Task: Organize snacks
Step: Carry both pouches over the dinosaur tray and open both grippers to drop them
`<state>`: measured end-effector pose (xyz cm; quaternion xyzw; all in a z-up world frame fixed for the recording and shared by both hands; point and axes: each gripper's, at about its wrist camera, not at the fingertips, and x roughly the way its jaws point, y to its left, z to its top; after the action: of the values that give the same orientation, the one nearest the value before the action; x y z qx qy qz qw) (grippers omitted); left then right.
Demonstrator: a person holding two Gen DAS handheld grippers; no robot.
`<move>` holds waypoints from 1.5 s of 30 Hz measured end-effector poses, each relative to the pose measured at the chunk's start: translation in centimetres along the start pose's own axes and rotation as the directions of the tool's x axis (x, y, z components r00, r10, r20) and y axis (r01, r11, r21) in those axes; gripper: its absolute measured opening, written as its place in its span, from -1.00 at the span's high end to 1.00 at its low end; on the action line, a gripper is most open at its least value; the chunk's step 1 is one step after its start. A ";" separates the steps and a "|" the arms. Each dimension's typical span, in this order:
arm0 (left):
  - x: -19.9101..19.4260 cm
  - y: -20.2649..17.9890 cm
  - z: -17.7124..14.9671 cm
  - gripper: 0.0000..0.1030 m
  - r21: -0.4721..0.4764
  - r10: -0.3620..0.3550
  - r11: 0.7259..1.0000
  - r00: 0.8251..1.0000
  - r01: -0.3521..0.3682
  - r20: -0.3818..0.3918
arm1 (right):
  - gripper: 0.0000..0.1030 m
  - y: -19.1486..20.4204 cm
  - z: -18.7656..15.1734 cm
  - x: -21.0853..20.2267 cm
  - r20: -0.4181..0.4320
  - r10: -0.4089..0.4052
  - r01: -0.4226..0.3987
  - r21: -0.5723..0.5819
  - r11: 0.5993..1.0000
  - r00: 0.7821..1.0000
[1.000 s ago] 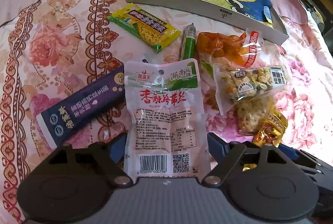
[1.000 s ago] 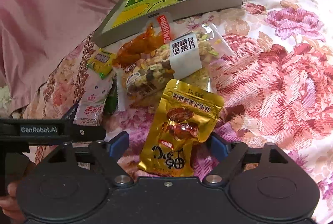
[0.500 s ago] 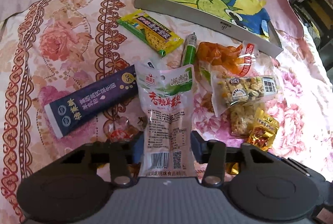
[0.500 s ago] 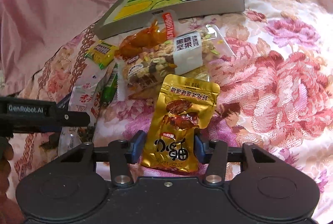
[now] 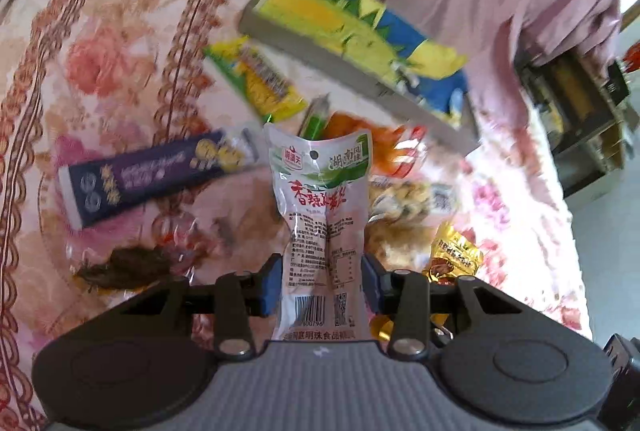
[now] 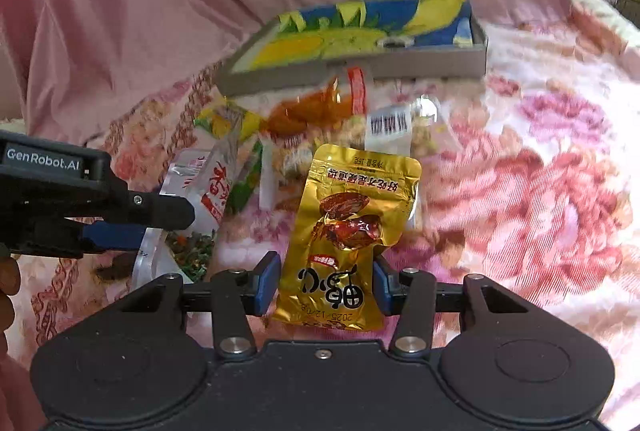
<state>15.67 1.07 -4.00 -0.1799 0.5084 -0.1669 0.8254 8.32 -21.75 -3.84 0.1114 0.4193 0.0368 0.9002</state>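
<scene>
A floral pink bedspread (image 5: 100,79) under everything, snacks scattered near a shallow grey box (image 6: 400,65) with a blue-and-yellow dinosaur drawing inside. The left gripper (image 5: 320,285) is clamped on a white pouch (image 5: 322,207) with red Chinese lettering, green band on top, barcode ending 600796 at the bottom. The right gripper (image 6: 324,289) pinches a crinkled gold foil packet (image 6: 352,227) (dated 2025, printed upside down). "GenRobot.AI" reads on the left tool's side.
</scene>
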 end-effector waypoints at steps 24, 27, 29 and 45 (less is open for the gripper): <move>4.1 -3.7 14.4 0.10 0.076 -0.050 0.997 0.896 0.018 0.441 | 0.03 -2.1 14.7 3.3 0.378 0.027 -0.008 -0.050 0.999 0.926; 6.6 -3.2 16.0 0.10 0.071 -0.031 0.997 0.888 -0.002 0.459 | 0.03 -3.2 16.8 5.9 0.373 0.004 -0.006 0.005 1.000 0.928; 8.3 -2.8 16.9 0.10 0.065 -0.025 0.998 0.882 -0.007 0.470 | 0.03 -4.0 17.9 7.4 0.374 -0.019 0.014 0.018 1.000 0.927; 14.0 0.2 18.3 0.14 0.027 -0.019 1.000 0.906 0.008 0.423 | -0.02 -6.7 20.3 16.9 0.186 -0.066 0.044 0.119 0.992 0.980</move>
<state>38.14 -2.81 -7.34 -0.2051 0.3141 -0.1358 0.9169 34.52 -29.00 -5.31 0.1543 0.3360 -0.0229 0.9288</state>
